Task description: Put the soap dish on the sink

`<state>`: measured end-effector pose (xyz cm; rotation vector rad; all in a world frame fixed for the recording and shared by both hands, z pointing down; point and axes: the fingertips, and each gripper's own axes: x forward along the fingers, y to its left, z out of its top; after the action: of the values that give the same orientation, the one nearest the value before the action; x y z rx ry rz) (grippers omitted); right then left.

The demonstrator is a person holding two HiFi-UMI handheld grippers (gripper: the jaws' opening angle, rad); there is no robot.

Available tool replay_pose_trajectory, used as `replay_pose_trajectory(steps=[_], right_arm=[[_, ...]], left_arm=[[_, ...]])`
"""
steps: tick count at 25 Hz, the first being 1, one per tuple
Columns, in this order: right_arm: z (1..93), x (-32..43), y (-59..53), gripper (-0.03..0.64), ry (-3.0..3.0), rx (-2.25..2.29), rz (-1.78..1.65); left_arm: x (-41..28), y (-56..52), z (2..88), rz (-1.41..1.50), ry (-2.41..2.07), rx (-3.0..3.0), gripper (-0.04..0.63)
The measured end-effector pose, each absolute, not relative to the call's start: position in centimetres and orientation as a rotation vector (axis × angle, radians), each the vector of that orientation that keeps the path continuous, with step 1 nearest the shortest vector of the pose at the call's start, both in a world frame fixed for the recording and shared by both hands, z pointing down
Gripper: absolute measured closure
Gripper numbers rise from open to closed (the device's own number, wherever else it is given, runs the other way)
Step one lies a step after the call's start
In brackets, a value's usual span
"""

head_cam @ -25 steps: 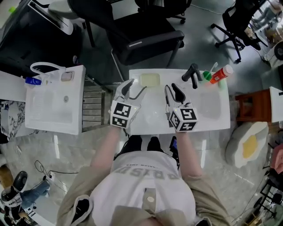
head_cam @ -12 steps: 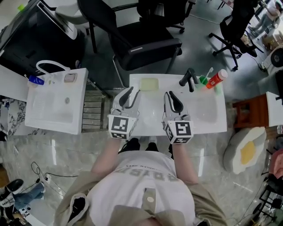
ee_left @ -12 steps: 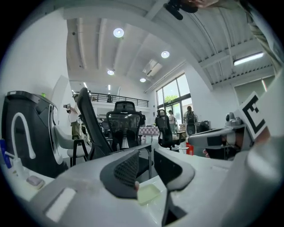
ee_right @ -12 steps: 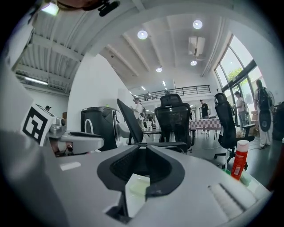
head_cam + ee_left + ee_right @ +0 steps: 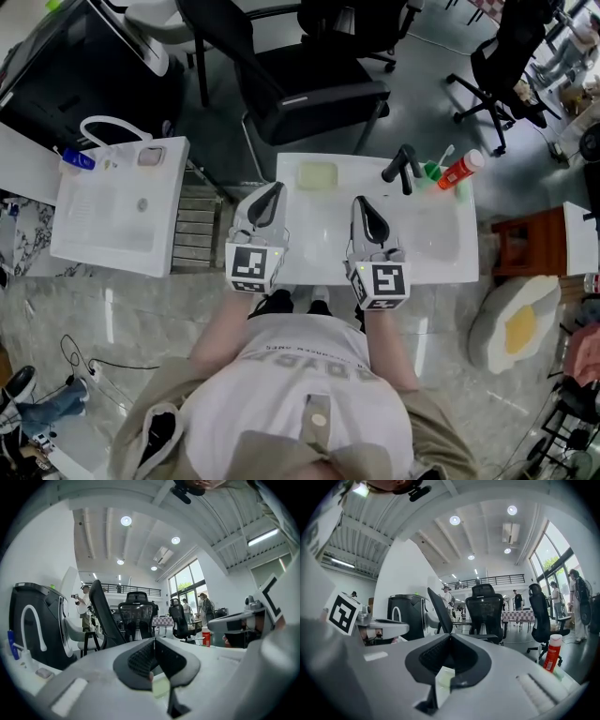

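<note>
Both grippers have drawn back from the rear ledge toward the near rim since a second ago, leaving the soap dish (image 5: 317, 174) behind, and their jaws have just been closing. The soap dish is a shallow, pale yellow-green rectangle with rounded corners. It lies flat on the back ledge of the sink (image 5: 441, 267), left of the faucet and well apart from both grippers.

The sink is a glossy white rectangular slab with a smooth, shallow basin. The left gripper (image 5: 271, 188) and the right gripper (image 5: 360, 202) hover over that basin side by side. Each has its black ribbed pads pressed together with nothing between them, in a matte grey shell that carries a cube of square markers.

A black angled faucet (image 5: 401, 167) stands on the ledge. To its right are a green cup (image 5: 434, 170) holding a toothbrush and a red bottle (image 5: 462, 165) with a white cap. A second white sink (image 5: 117, 211) sits well off to the left, and a black office chair (image 5: 319, 84) stands behind on the grey floor (image 5: 216, 122).
</note>
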<state>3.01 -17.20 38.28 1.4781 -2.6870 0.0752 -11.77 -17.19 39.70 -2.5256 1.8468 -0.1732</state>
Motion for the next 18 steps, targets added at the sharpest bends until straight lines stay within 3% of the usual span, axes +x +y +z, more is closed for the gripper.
replay_pose_trajectory(steps=[18], right_arm=[[35.3, 3.0, -17.0, 0.611, -2.721, 1.574, -0.066]], left_arm=[[-11.9, -17.2, 37.0, -0.047, 1.829, -2.476, 0.588]])
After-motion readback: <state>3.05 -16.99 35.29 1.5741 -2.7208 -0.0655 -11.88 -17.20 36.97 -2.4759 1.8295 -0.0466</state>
